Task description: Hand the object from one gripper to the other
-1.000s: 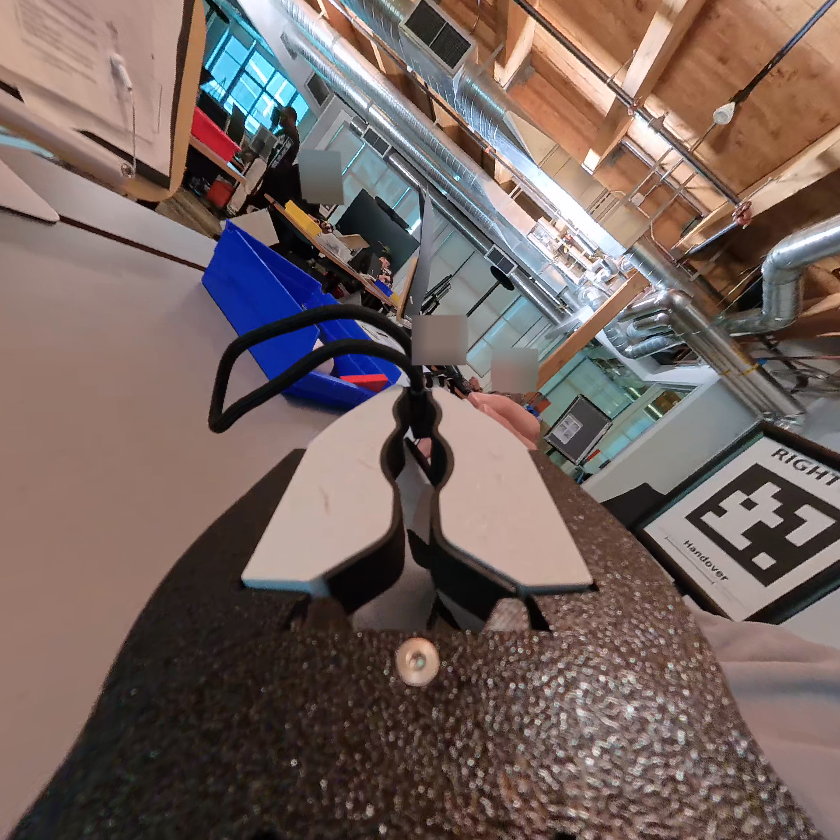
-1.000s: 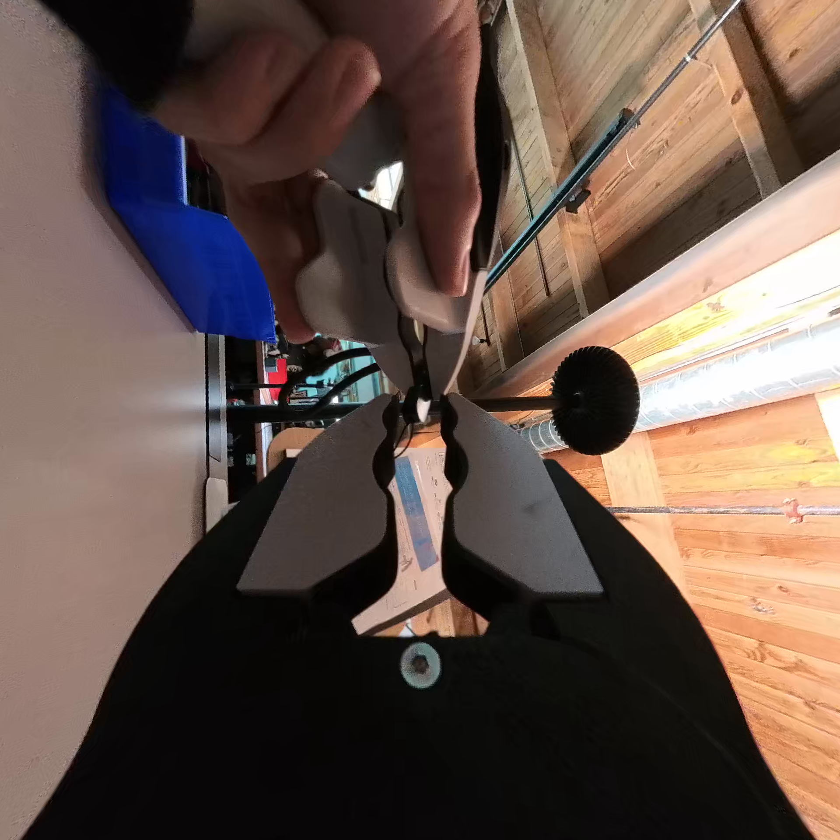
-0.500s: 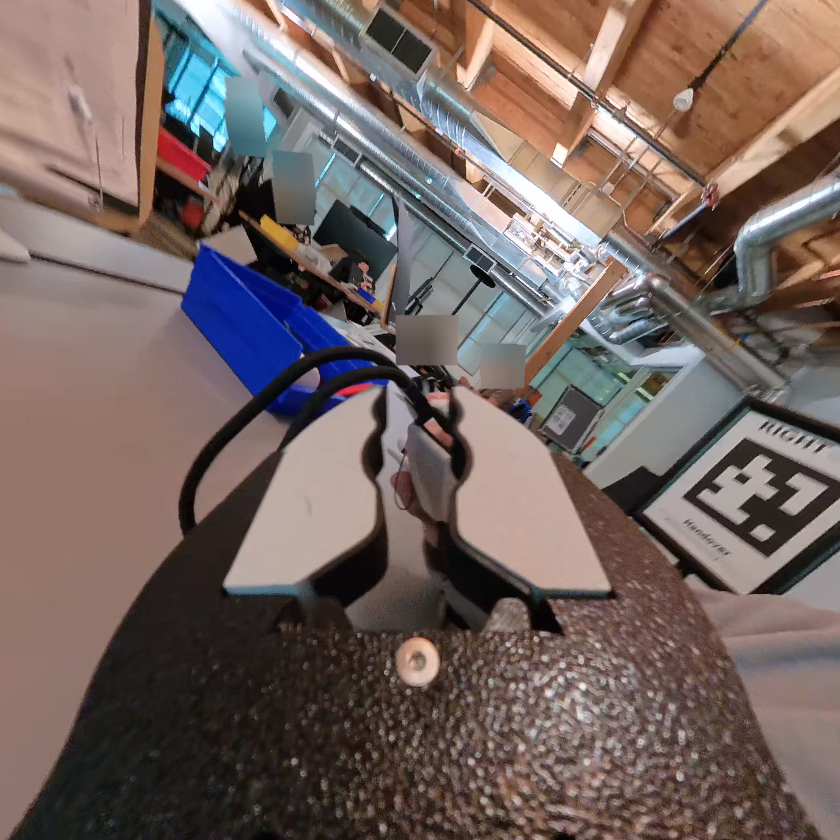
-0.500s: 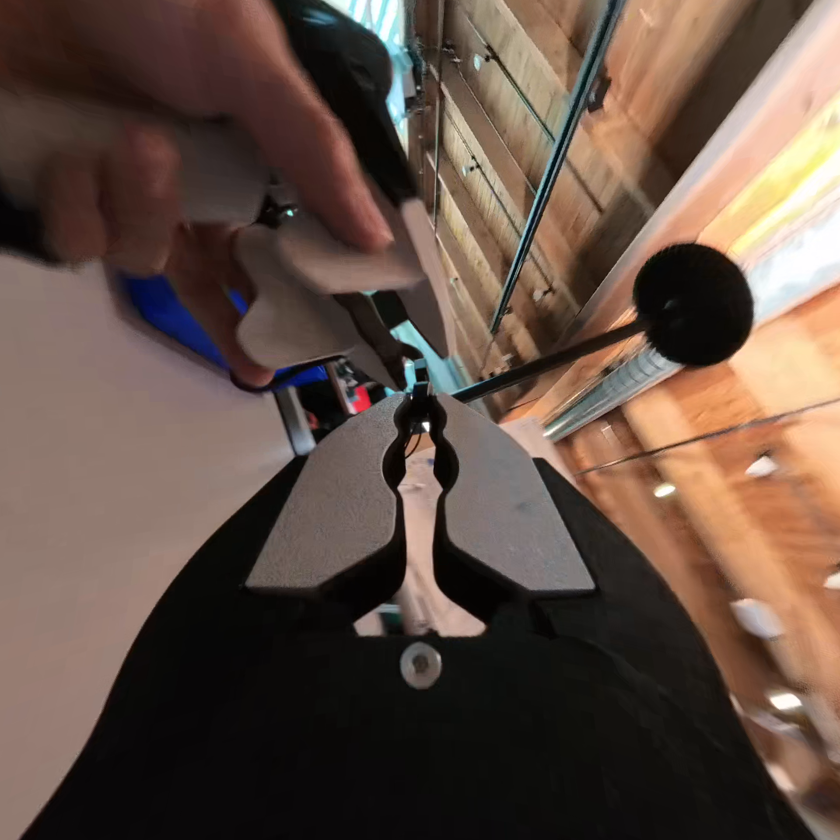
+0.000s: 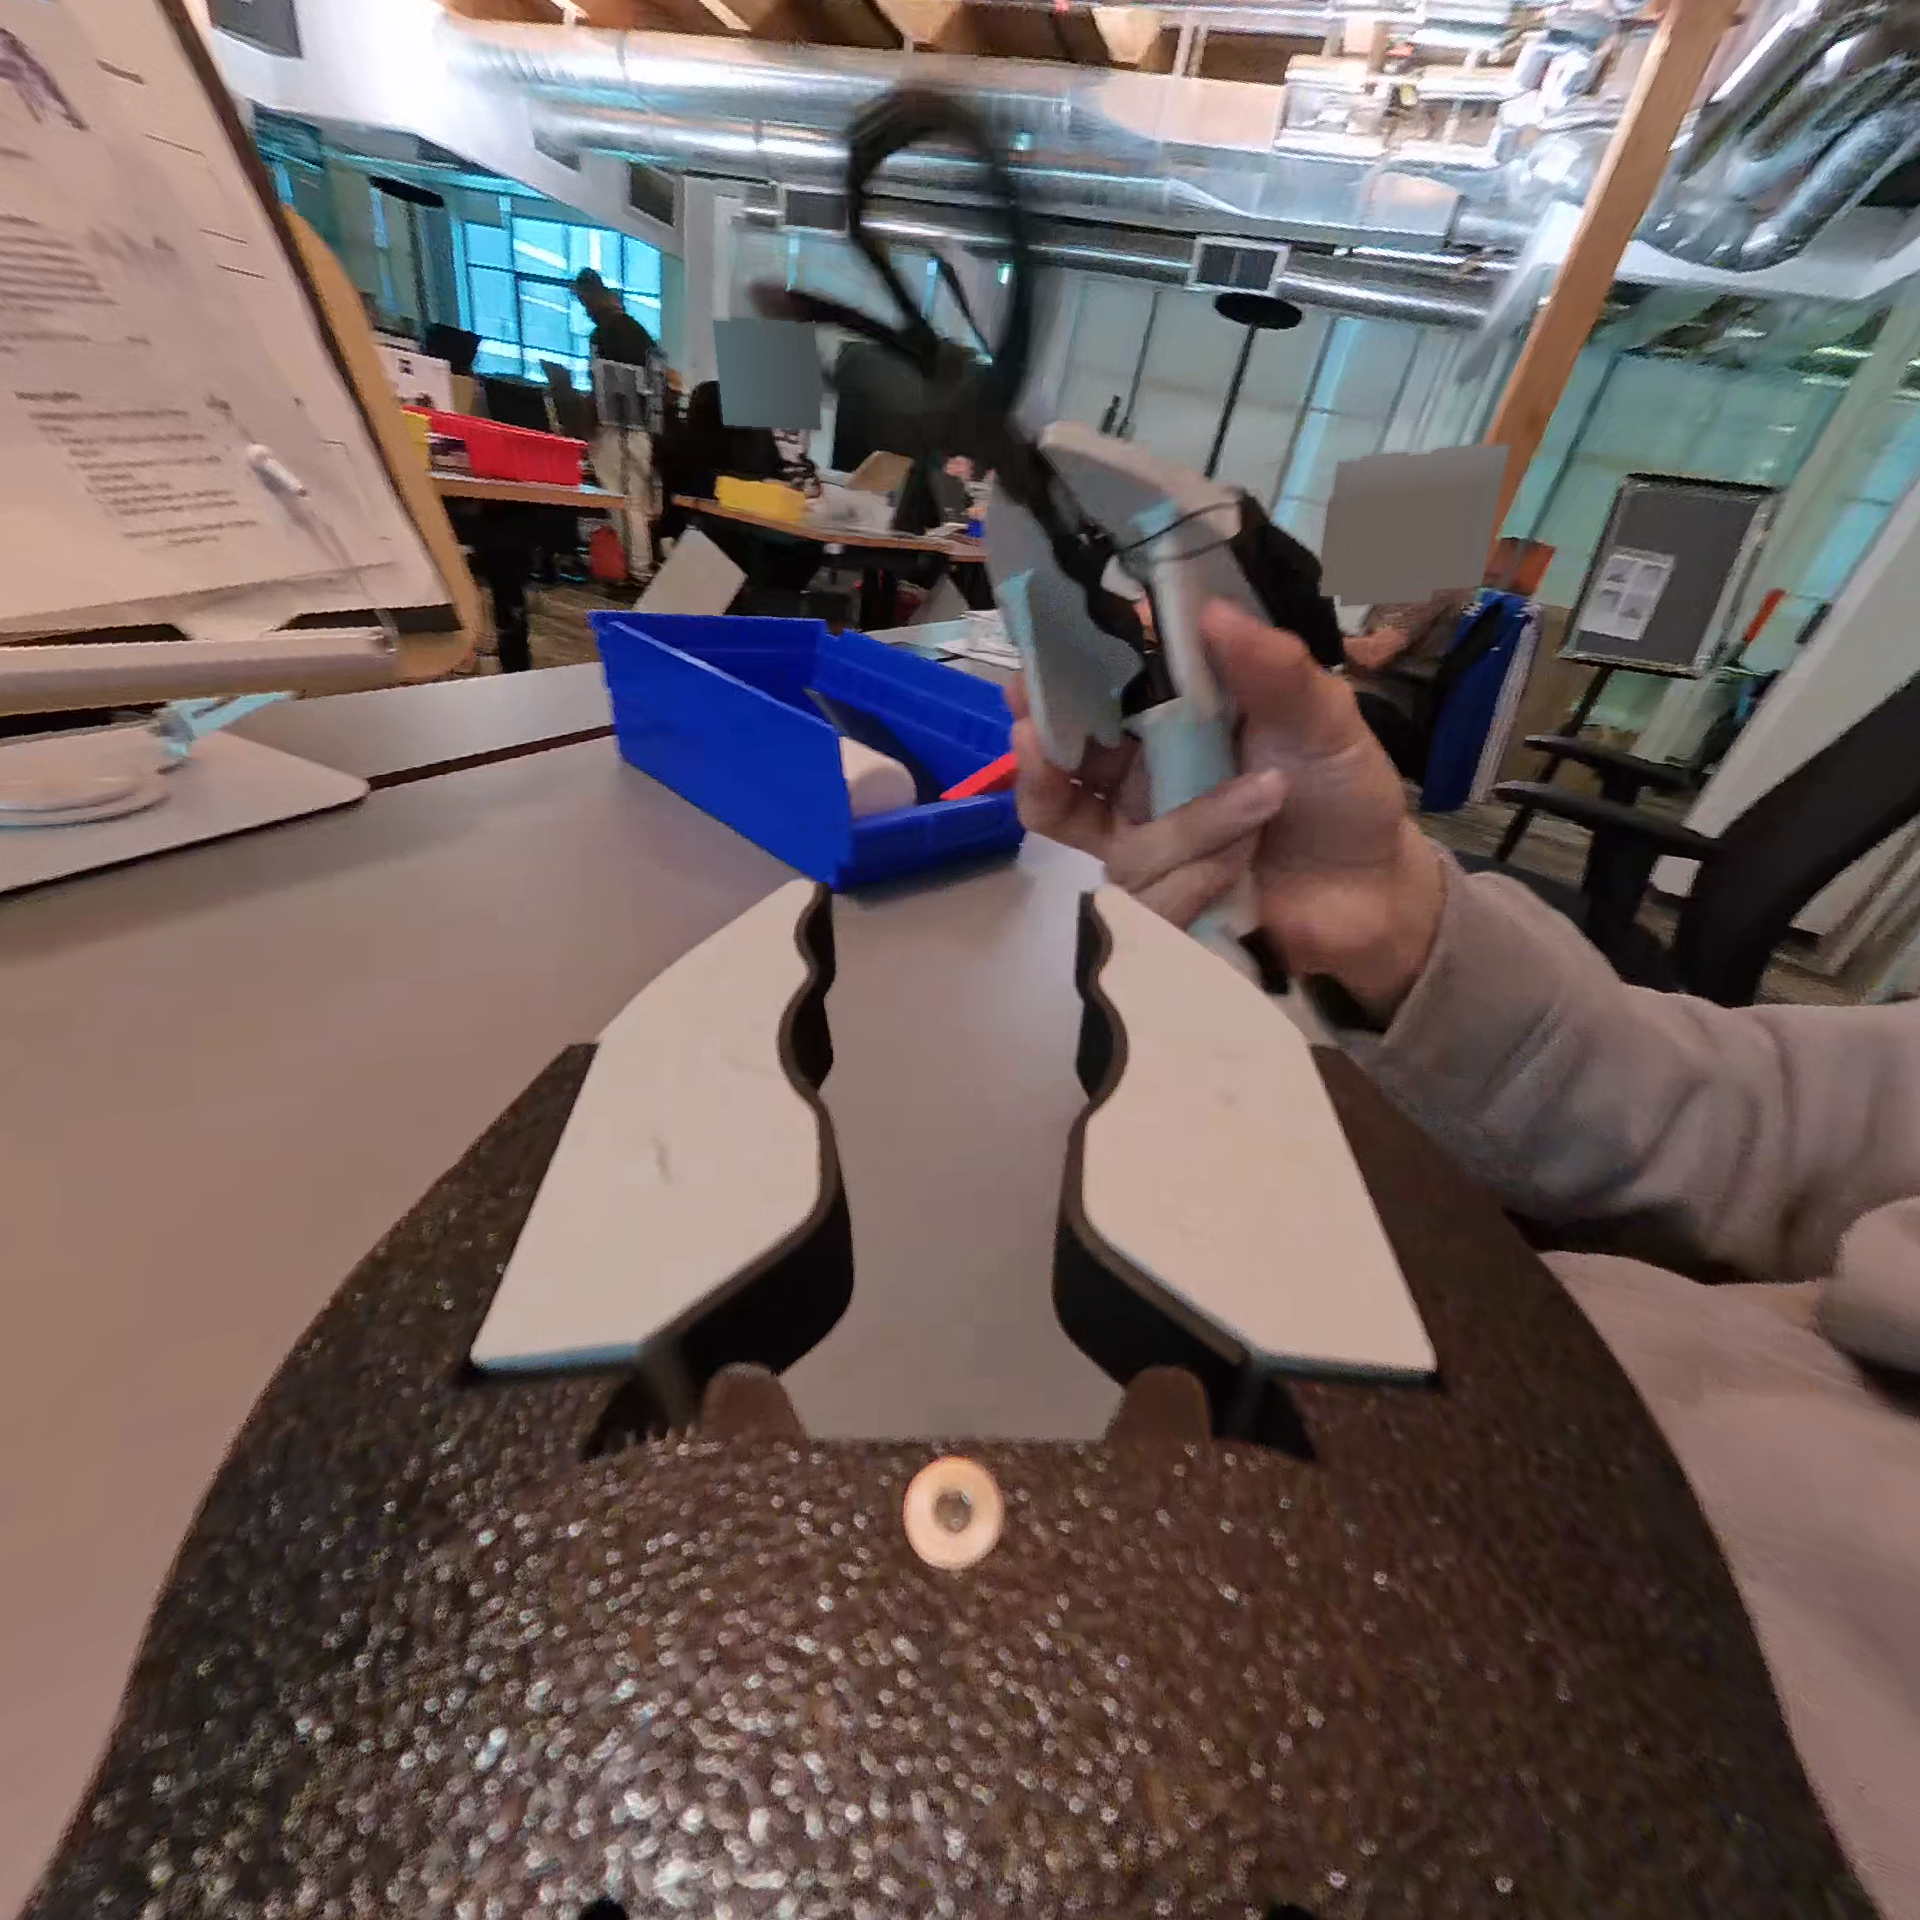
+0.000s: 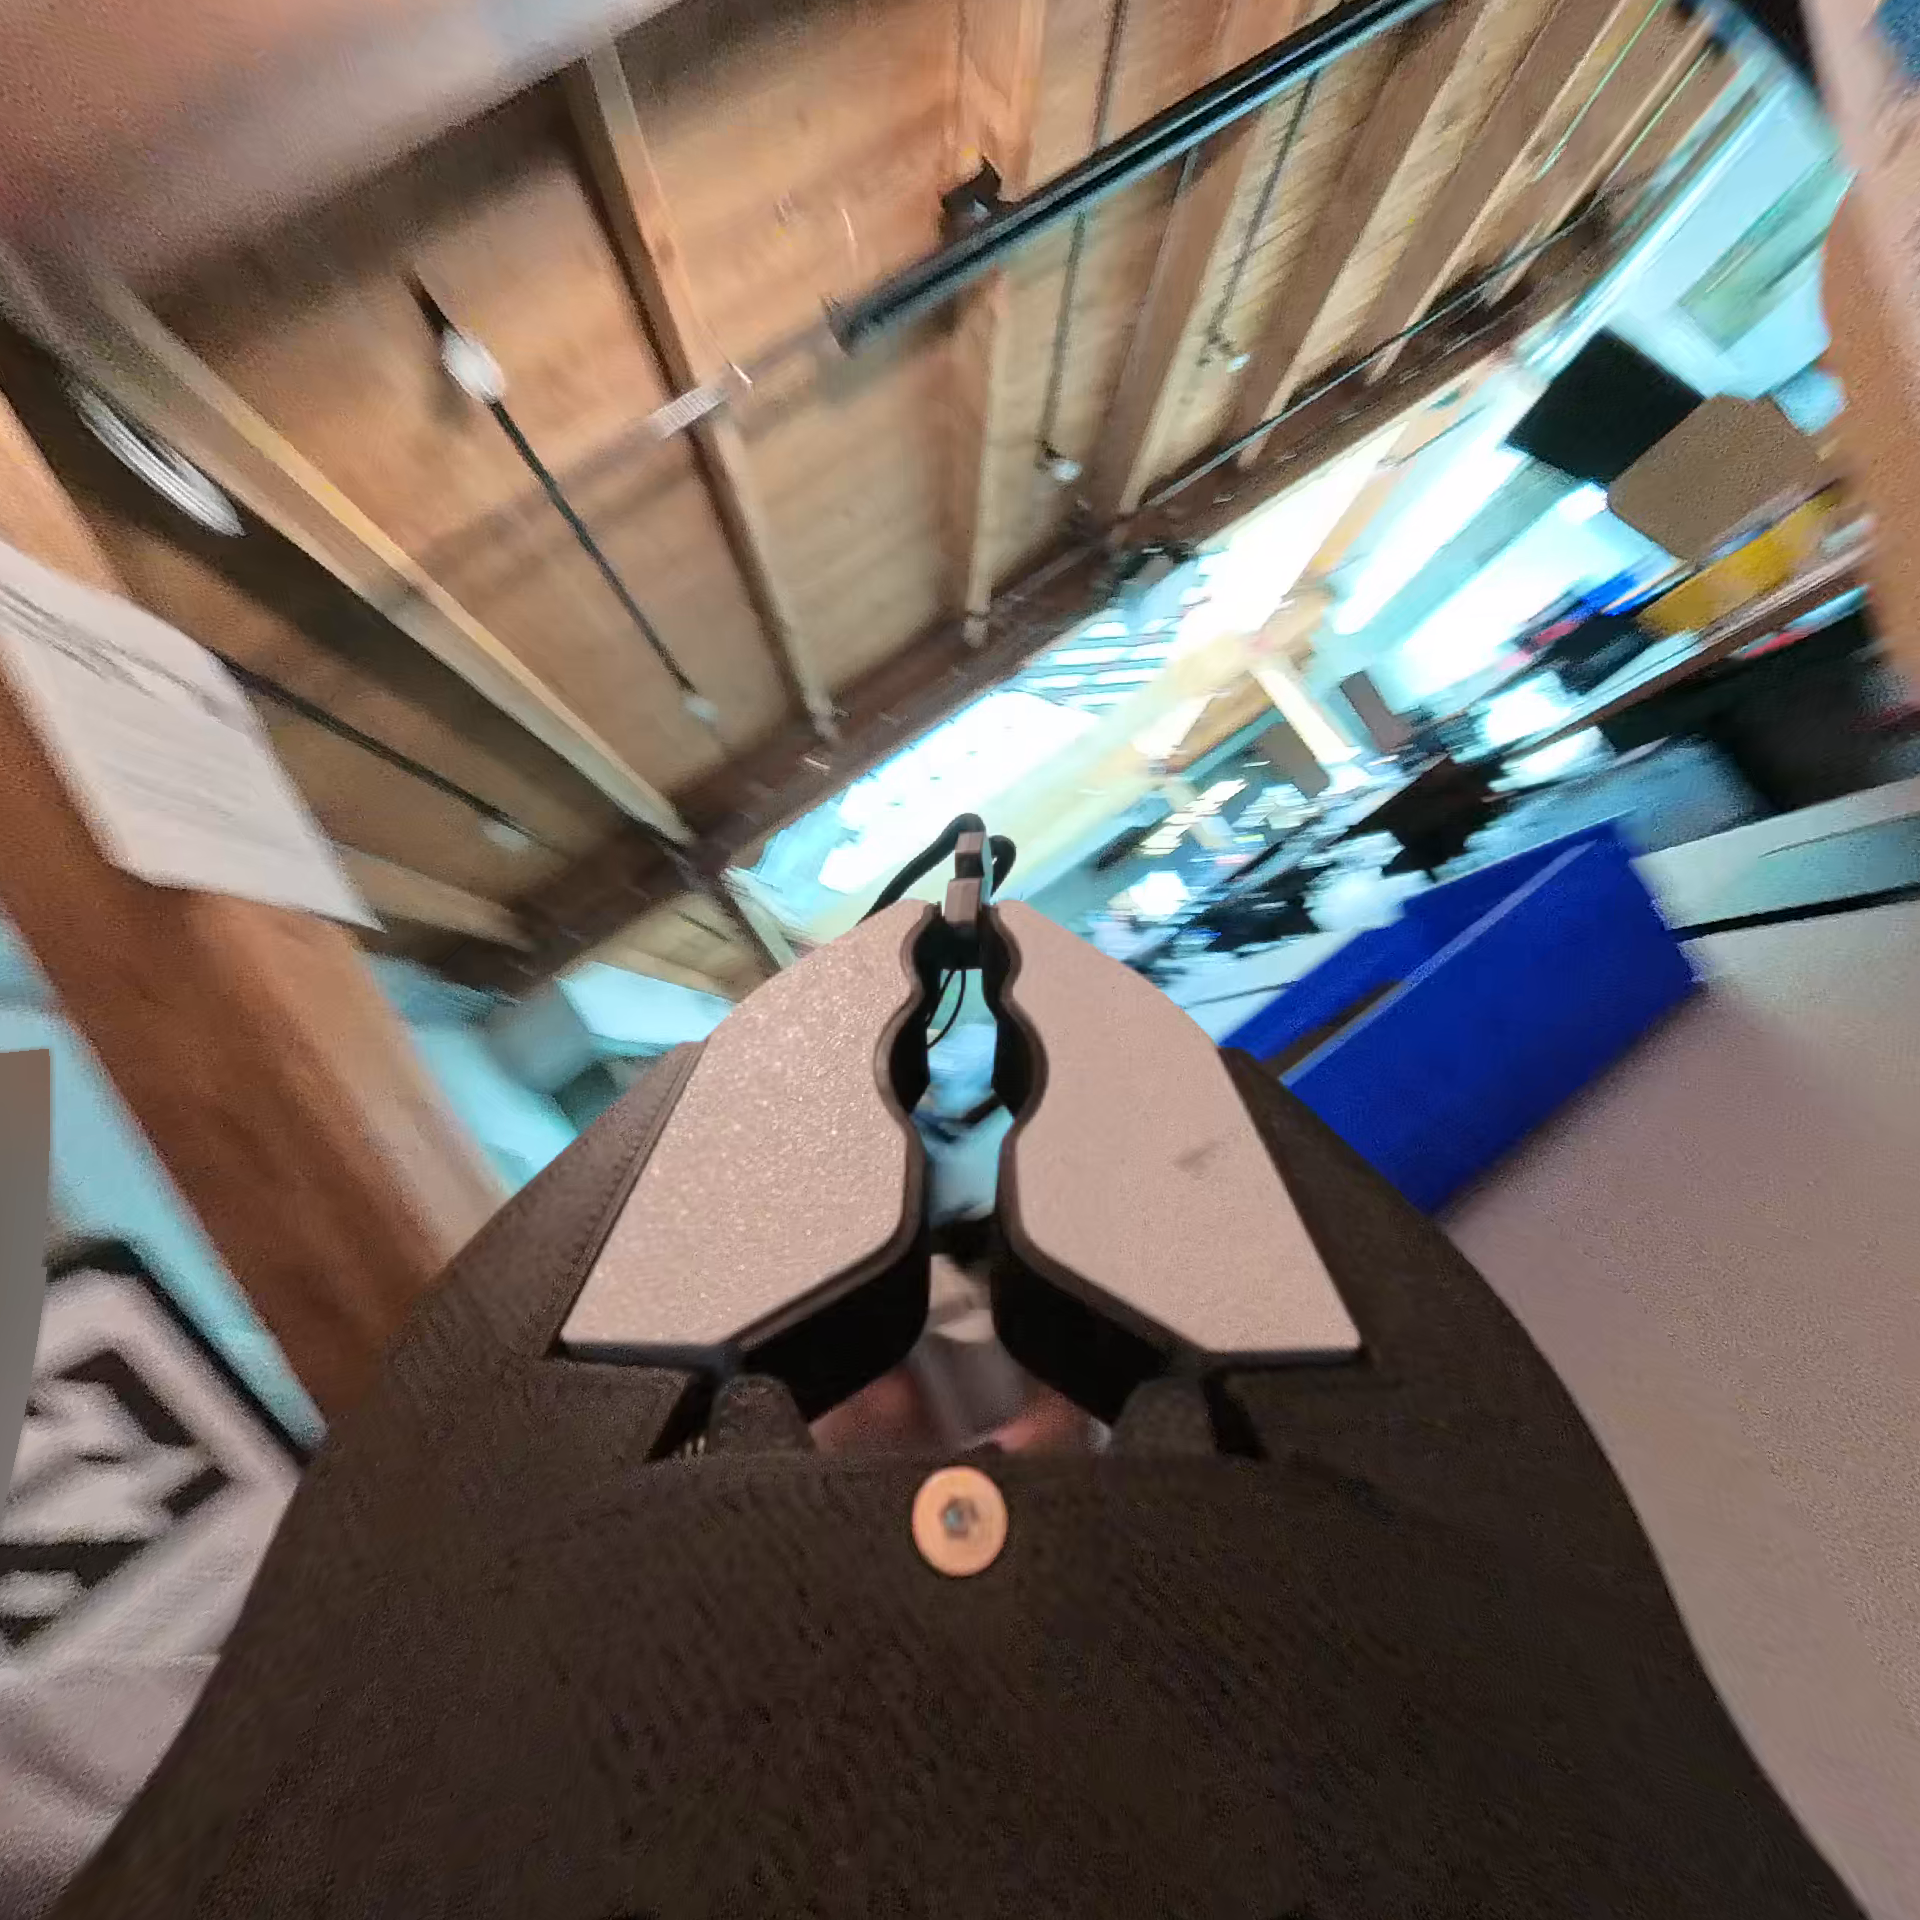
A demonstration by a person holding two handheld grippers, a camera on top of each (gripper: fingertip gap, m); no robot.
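A black cable (image 5: 868,197), looped and blurred, hangs up in the air from my right gripper (image 5: 1023,468), which a hand (image 5: 1320,831) holds above the table to the right. In the right wrist view my right gripper (image 6: 961,916) is shut on the cable (image 6: 966,844), whose small connector ends stick out past the fingertips. My left gripper (image 5: 951,904) is open and empty, low over the grey table (image 5: 312,987), below and in front of the right gripper.
A blue bin (image 5: 727,717) stands on the table behind my left gripper, with a red piece (image 5: 982,774) inside; it also shows in the right wrist view (image 6: 1455,1018). A document stand (image 5: 156,364) is at the left. A black-and-white marker board (image 6: 104,1382) is at the right gripper's left.
My left gripper has opened, let go of the cable and tipped down toward the table. My right gripper has shut on the cable and carried it up and away to the right.
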